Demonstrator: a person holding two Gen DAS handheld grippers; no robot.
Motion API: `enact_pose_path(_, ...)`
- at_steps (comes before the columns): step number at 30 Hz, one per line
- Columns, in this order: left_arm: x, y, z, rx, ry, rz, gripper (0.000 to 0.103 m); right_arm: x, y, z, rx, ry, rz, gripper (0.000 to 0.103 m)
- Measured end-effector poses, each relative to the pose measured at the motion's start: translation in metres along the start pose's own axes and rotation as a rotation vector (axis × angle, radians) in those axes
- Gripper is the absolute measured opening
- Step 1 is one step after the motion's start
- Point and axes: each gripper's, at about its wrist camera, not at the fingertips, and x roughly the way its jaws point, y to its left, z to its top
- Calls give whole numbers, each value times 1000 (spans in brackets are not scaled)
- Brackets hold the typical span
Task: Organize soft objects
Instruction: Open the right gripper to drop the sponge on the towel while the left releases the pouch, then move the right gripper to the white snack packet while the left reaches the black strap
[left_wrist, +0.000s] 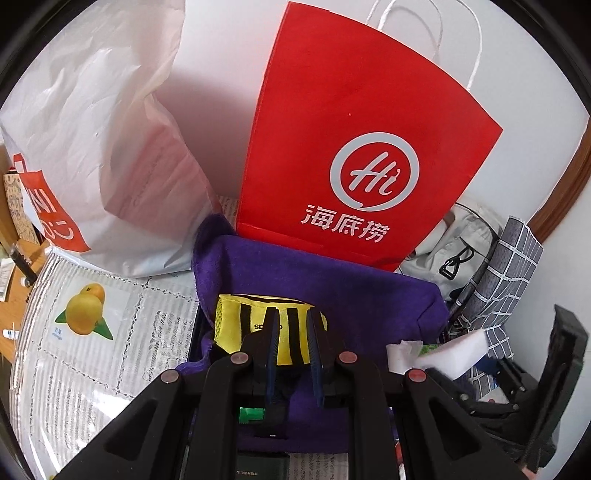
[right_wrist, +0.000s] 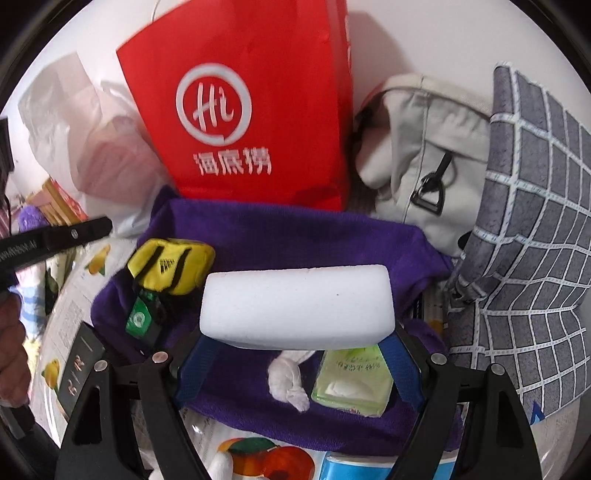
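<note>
Right gripper (right_wrist: 295, 354) clamped wide across a white foam sponge block (right_wrist: 295, 306), blue fingers (right_wrist: 199, 363) pressing on both short ends, long axis lying crosswise between them. Directly under and ahead: a purple fleece towel (right_wrist: 295, 236) draped into what looks like a bin or box, so probably just a straight lowering and letting go, no reach sideways needed. Already on the purple fleece: a twisted white rag (right_wrist: 290, 380) and a green wet-wipe pack (right_wrist: 352, 380) right below the sponge, so some risk of landing on top of those. Left gripper (left_wrist: 291, 332) nearly pressed together, fingers pinching a yellow pouch with black stripes (left_wrist: 258, 314), mesh side, soft and squashy, sitting on the same towel at its left part. Can't tell for sure whether the pouch is lifted or resting. Each hand nearest its own item, well apart from the other. Behind everything: a stiff red paper bag (left_wrist: 351, 147) with white logo standing upright, a crinkly white plastic bag (left_wrist: 96, 140) to its left, a beige canvas bag (right_wrist: 424, 147) and grey checked fabric (right_wrist: 535, 221) to the right. Bedding or counter cover underneath printed with yellow fruit (left_wrist: 86, 308).
</note>
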Motion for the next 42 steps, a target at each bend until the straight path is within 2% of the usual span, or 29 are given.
enact_pose_path(11, 2, -1, 0, 5, 14, 2, 15, 19, 12, -4, -38, 83, 16, 84)
enact_pose_path(14, 1, -1, 0, 5, 12, 7, 15, 23, 9, -6, -19, 103, 20, 93)
enact_pose_path(17, 1, -3, -1, 17, 9, 15, 15, 25, 9, -7, -19, 107, 5, 95)
enact_pose_path(22, -1, -4, -2, 25, 13, 2, 15, 14, 11, -5, -19, 69, -8, 95)
enact_pose_path(25, -3, -6, -2, 28, 16, -6, 15, -8, 14, -2, -35, -7, -55, 95)
enact_pose_path(28, -9, -8, -2, 35, 11, -16, 22, -26, 15, 2, -41, -62, -74, 95)
enact_pose_path(32, -21, -13, -2, 53, -14, -19, 25, -48, 11, -1, 0, -109, -70, 95)
enact_pose_path(36, -31, -22, -7, 79, -29, -18, 31, -68, 12, -18, 16, -110, -36, 95)
enact_pose_path(37, -33, -25, -9, 82, -30, -15, 37, -72, 13, -23, 16, -112, -33, 95)
enact_pose_path(39, -38, -31, -16, 98, -38, -6, 43, -83, 16, -36, 25, -115, -27, 95)
enact_pose_path(42, -49, -40, -33, 146, -48, 2, 43, -96, 21, -59, 41, -104, -4, 95)
